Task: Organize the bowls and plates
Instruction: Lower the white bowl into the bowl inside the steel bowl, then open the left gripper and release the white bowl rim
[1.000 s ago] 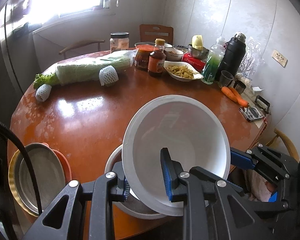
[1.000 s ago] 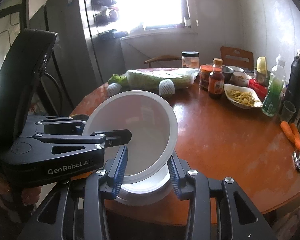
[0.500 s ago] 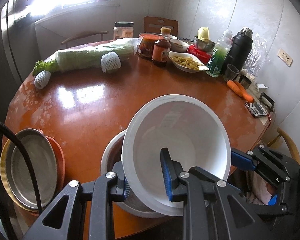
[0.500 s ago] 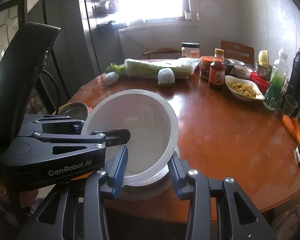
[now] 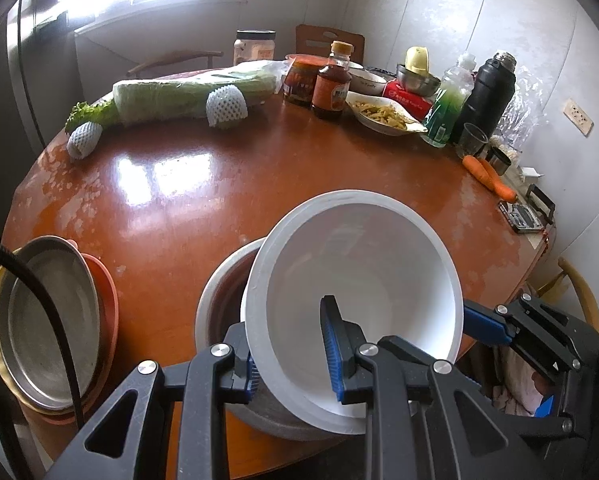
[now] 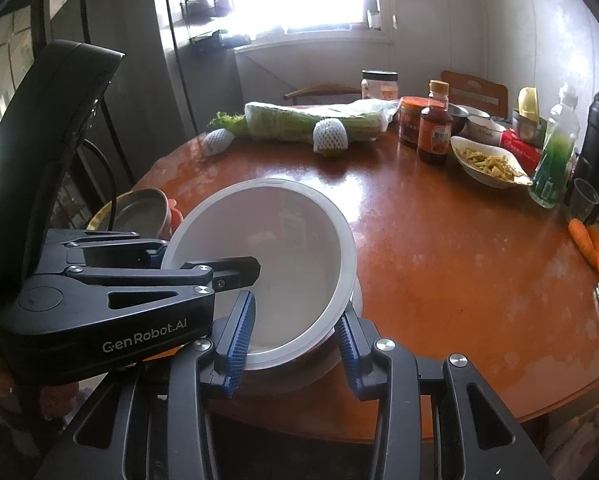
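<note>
- left gripper (image 5: 293,356) clamps the white bowl (image 5: 355,280) rim
- right gripper (image 6: 295,338) clamps the opposite rim
- bowl tilts over a second bowl (image 5: 223,284) on the table (image 5: 259,184)

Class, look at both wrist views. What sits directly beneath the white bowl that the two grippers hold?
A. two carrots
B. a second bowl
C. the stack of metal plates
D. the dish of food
B: the white bowl hangs tilted over another bowl near the table edge.

Black gripper (image 5: 293,360) frames — blue ribbed pads, silver screws.
</note>
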Demonstrator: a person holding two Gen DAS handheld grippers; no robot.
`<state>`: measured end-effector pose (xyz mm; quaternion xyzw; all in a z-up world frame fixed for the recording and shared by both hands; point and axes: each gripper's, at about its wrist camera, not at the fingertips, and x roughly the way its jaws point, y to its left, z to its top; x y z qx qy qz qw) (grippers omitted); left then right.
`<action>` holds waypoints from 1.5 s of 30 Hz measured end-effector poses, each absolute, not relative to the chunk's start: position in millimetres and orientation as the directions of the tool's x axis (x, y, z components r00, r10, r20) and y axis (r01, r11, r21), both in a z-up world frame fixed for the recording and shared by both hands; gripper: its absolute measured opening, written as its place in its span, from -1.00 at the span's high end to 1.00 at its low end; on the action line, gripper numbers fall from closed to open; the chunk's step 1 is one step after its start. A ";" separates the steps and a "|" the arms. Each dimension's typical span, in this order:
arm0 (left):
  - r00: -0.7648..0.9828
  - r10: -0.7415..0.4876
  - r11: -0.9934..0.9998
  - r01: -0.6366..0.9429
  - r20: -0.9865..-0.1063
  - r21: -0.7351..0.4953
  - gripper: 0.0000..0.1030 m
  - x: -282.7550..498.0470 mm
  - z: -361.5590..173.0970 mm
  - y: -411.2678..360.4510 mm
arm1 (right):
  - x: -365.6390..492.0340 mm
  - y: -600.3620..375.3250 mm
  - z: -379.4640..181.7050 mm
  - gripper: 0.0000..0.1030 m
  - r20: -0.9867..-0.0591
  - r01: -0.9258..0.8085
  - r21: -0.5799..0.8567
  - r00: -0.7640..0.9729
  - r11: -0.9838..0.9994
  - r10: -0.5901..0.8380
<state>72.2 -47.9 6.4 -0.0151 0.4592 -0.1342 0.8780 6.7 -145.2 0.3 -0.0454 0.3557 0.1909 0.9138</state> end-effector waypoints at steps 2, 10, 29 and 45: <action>0.541 -0.249 0.964 0.221 -0.803 -0.150 0.49 72.2 5.1 -47.5 | 7.0 -144.6 -1.3 0.18 -0.669 -0.382 0.051 0.673 0.923 0.316; 0.523 -0.253 0.963 0.220 -0.814 -0.158 0.49 76.2 -2.4 -47.8 | 9.1 -143.7 -7.9 0.18 -0.680 -0.378 0.040 0.668 0.925 0.302; 0.511 -0.266 0.960 0.220 -0.817 -0.175 0.48 78.6 -4.0 -45.2 | 15.1 -144.5 -13.2 0.09 -0.691 -0.363 0.031 0.665 0.931 0.283; 0.535 -0.275 0.958 0.225 -0.798 -0.180 0.16 72.0 7.6 -40.7 | 14.1 -149.0 -9.5 -0.02 -0.685 -0.354 0.049 0.668 0.934 0.289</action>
